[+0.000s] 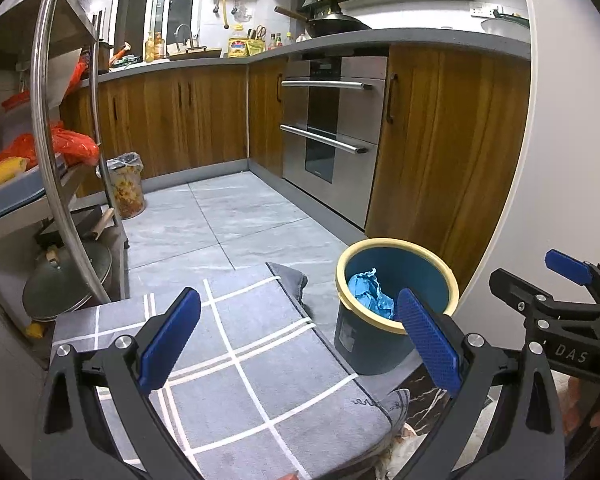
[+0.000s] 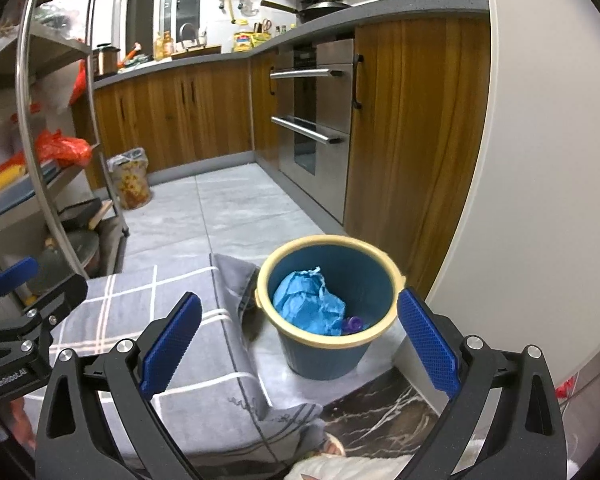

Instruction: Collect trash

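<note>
A blue bin with a cream rim (image 2: 328, 312) (image 1: 364, 344) stands on the tiled floor beside a wooden cabinet. Crumpled blue paper (image 2: 306, 304) (image 1: 370, 292) lies inside it, with a small purple thing (image 2: 354, 324) next to the paper. My right gripper (image 2: 300, 340) is open, its blue pads spread wide in front of the bin with nothing between them. My left gripper (image 1: 300, 340) is also open and empty, held over a grey checked mat (image 1: 236, 360), left of the bin. The right gripper shows at the right edge of the left wrist view.
A metal shelf rack (image 1: 52, 160) with pots, a red bag and yellow items stands at left. A bin lined with a bag (image 1: 126, 184) sits by the far cabinets. An oven (image 1: 332, 128) is built into the wooden cabinets. A white wall (image 2: 540, 160) rises at right.
</note>
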